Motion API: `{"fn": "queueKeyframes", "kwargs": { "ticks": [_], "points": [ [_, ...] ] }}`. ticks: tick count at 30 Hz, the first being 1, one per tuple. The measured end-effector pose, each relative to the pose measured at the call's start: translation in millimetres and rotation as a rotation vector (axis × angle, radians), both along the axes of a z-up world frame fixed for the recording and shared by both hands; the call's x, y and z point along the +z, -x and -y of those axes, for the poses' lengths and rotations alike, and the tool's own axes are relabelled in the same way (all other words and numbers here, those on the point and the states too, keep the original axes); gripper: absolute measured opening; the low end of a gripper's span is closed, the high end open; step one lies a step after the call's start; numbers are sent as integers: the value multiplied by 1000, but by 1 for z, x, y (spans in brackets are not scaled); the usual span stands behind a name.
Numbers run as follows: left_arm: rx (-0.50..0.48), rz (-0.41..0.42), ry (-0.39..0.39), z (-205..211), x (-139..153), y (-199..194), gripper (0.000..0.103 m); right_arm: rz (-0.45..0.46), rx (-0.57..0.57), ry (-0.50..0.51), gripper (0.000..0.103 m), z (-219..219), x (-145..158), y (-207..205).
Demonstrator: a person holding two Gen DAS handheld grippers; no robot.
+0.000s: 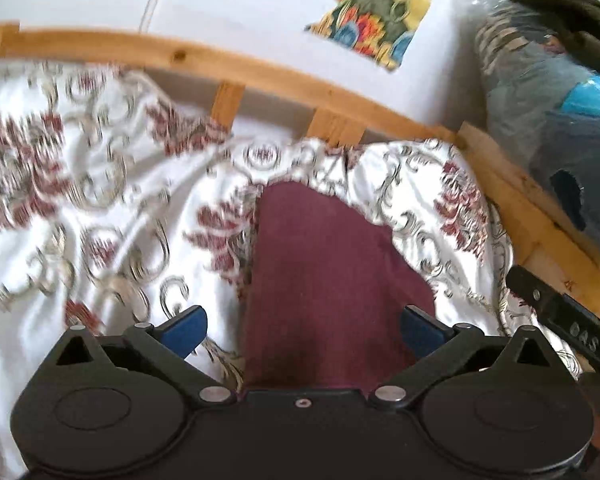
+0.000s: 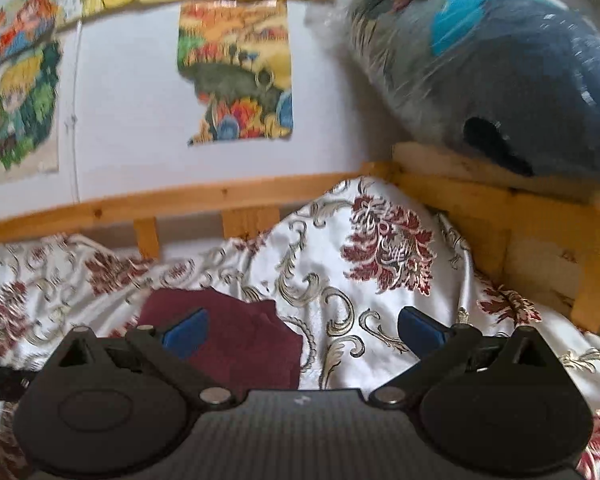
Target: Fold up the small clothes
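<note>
Wooden rails hem the bed on two sides: we see the pine bed frame [image 1: 260,76] run along the white wall [image 1: 228,4] at the far edge and turn a corner at the right, where a second rail [image 2: 500,208] closes that side. Open room lies to the left, where the white bedspread [image 1: 100,200], printed with dark red flowers and grey scrolls, spreads out rumpled and unobstructed.

Our left gripper [image 1: 302,330] hangs above the maroon cloth [image 1: 324,264], its blue pads well apart, one to each side of the cloth and neither pressing on it. The cloth lies flat on the bedspread, folded to a tapering shape, its far tip near a raised hump of bedding by the corner. Our right gripper [image 2: 302,332] also stands wide, with nothing between the pads; from its camera the maroon cloth [image 2: 228,336] sits low and left, behind the left pad, while bare bedspread fills the gap.

A plastic-wrapped bundle [image 2: 500,72] of grey and blue fabric rests on the right rail, overhanging the corner. Colourful posters [image 2: 236,72] hang on the wall above the far rail.
</note>
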State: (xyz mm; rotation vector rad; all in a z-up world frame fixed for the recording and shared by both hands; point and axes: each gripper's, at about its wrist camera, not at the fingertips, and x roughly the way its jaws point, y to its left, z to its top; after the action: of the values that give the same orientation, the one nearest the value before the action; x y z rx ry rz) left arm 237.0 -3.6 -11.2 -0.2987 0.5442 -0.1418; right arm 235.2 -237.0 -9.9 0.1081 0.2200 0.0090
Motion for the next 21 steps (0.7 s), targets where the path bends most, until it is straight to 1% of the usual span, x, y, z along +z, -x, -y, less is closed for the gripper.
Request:
{"fn": "queueKeyframes", "kwargs": {
  "ticks": [3, 7, 10, 12, 14, 21],
  "points": [
    [-12, 42, -36, 0, 19, 18, 102, 54, -14, 27, 103, -2, 9, 26],
    [16, 35, -89, -4, 40, 42, 102, 119, -6, 48, 103, -3, 22, 63],
    [22, 46, -98, -13, 53, 64, 102, 165, 4, 60, 103, -7, 30, 93],
    [29, 56, -106, -19, 60, 80, 102, 173, 6, 57, 103, -11, 34, 111],
    [34, 64, -114, -25, 65, 95, 102, 159, -5, 42, 103, -15, 40, 126],
    [-3, 93, -145, -37, 78, 139, 102, 167, -12, 38, 103, -25, 57, 167]
  ]
}}
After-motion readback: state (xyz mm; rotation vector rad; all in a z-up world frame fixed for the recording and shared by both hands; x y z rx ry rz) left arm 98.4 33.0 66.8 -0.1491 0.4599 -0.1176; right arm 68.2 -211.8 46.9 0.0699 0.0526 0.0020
